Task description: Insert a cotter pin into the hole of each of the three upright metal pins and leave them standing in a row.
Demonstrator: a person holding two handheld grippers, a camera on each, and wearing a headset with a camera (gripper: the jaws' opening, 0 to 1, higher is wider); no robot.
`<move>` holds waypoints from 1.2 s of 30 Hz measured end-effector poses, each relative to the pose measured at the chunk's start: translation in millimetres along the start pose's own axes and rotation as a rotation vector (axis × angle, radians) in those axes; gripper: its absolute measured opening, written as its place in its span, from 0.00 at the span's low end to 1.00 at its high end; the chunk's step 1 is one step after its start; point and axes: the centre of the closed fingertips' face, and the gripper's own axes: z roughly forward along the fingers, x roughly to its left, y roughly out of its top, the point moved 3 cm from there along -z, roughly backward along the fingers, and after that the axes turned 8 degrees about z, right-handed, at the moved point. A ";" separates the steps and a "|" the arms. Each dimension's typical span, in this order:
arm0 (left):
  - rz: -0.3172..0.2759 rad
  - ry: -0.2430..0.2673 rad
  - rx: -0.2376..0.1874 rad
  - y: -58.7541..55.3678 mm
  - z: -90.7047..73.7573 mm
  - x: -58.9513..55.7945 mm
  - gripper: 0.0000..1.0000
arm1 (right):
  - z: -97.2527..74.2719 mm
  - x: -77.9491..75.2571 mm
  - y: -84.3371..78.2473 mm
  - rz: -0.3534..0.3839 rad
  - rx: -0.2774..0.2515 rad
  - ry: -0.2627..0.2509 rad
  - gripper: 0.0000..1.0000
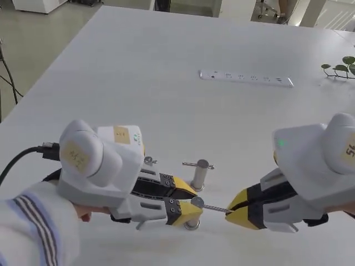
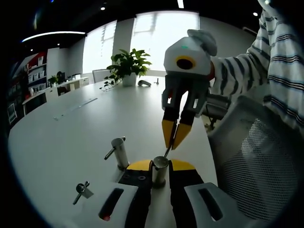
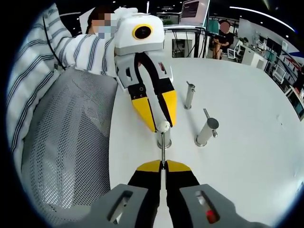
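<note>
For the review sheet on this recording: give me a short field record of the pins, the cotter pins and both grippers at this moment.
near pin: upright, clamped by the left gripper
loose cotter pin: pinched by the right gripper, tip at the near pin's head
middle pin: upright, fitted cotter pin through its hole
third pin: upright, likewise fitted
surface: white table
other: power strip far off

The head view looks down from behind the left gripper and the right gripper. The 2 gripper views face each other closely and share the metal pin just ahead of both grippers.
</note>
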 end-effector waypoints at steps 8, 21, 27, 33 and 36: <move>0.002 0.000 0.004 -0.7 -0.2 -0.3 0.10 | 0.7 1.0 2.3 0.005 -0.001 0.002 0.00; 0.001 0.005 0.007 -0.9 0.4 -2.1 0.10 | 6.5 3.3 12.5 -0.030 0.004 0.006 0.00; 0.002 0.004 0.008 -1.1 0.5 -2.1 0.10 | 8.9 3.2 15.0 -0.055 0.015 0.014 0.00; 0.020 0.013 0.018 -1.5 2.3 -1.8 0.10 | 13.2 1.5 19.0 -0.087 0.029 0.021 0.00; 0.018 0.012 0.019 -1.5 2.3 -1.5 0.10 | 15.8 1.9 21.4 -0.110 0.035 0.030 0.00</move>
